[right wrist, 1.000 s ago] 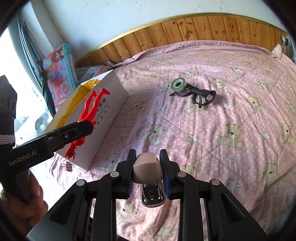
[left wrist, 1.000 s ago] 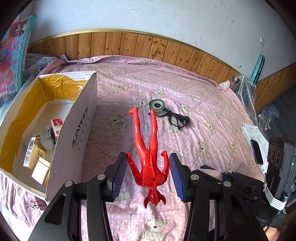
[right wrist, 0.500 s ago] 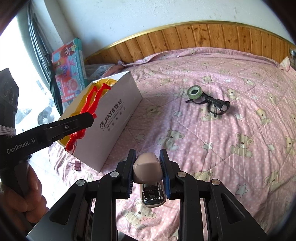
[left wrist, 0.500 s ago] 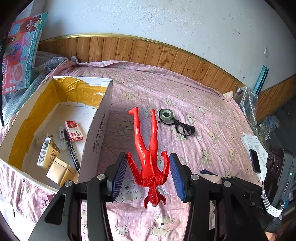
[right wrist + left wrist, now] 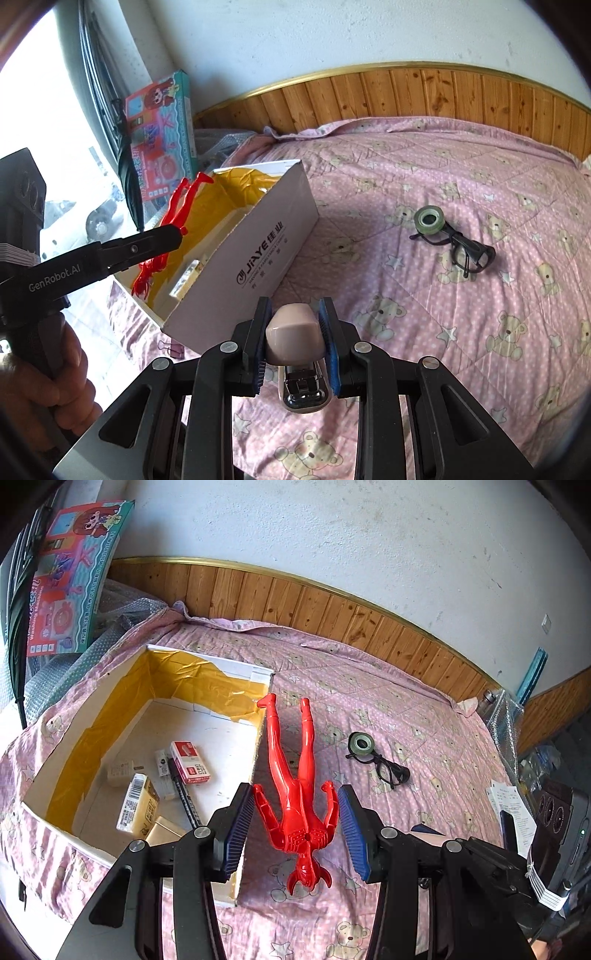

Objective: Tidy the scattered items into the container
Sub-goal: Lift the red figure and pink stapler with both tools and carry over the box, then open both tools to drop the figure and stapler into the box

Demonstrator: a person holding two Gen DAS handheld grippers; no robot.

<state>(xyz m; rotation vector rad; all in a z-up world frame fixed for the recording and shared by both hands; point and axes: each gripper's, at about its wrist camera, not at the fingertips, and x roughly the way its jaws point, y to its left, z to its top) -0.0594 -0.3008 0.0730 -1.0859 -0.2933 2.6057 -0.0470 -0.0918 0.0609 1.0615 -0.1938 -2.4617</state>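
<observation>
Left gripper (image 5: 295,825) clamped the red figure (image 5: 295,775) — box (image 5: 255,760) just left; right gripper (image 5: 295,345) pinched the stapler (image 5: 295,332).

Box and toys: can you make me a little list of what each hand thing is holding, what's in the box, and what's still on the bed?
left gripper: fingers around the red toy figure, held beside the box
right gripper: shut on the stapler
box: open, holds small packets and a pen
still on bed: tape roll, black glasses, touching each other
bed cover: pink, with teddy bears
</observation>
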